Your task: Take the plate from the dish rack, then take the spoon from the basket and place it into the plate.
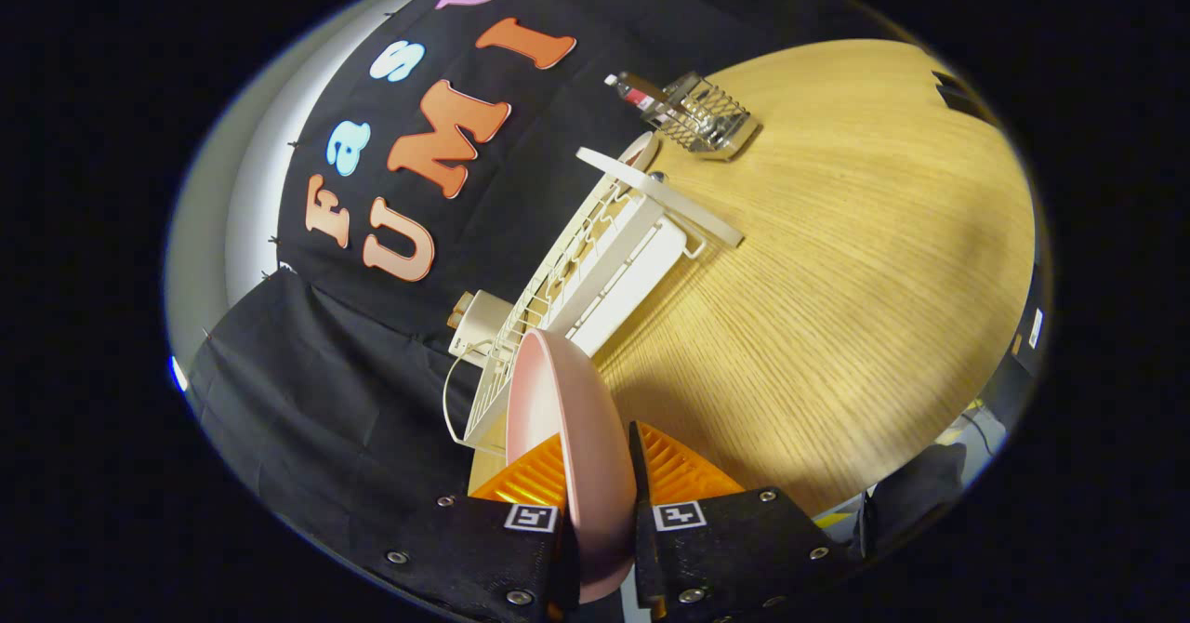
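Pink plate point(572, 418) stands on edge, clamped between both fingers of the claw point(600, 470).

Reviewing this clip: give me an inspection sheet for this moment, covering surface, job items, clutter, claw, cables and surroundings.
Surface: wooden table, light grain, bare ahead of the fingers.
Job's things: pink plate held on edge between the fingers, beside the near end of the white dish rack; wire basket beyond the rack, a handle sticking out of it, spoon not clearly told.
Clutter: small white box behind the rack.
Claw: both fingers press on the plate.
Cables: thin white loop beside the rack; cannot tell what it is.
Surroundings: black cloth wall.
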Demonstrator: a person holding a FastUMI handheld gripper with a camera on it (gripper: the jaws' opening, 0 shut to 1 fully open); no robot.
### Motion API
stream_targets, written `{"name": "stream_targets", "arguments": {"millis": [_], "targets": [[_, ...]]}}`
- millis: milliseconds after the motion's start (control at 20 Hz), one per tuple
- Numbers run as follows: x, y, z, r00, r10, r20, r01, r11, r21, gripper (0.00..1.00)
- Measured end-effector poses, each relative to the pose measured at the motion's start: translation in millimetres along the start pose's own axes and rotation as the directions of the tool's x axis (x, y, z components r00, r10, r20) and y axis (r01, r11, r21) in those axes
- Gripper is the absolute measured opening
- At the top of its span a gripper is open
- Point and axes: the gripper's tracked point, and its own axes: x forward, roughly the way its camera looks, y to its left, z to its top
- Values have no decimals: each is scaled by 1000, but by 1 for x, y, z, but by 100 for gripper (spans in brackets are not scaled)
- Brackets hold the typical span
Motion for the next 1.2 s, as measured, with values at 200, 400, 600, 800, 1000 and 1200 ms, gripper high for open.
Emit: {"name": "stream_targets", "arguments": {"millis": [200,400,600,800,1000,1200], "targets": [[18,-11,-10,998,-33,-44,33,999,-1,25],[20,-12,-2,998,-28,-51,29,999,28,32],[22,-11,11,999,-40,-24,40,999,-5,53],[19,-17,27,998,-68,14,69,996,-64,72],[10,-28,63,990,-104,100,119,981,-156,81],[-1,-43,118,958,-161,237,225,935,-275,85]]}}
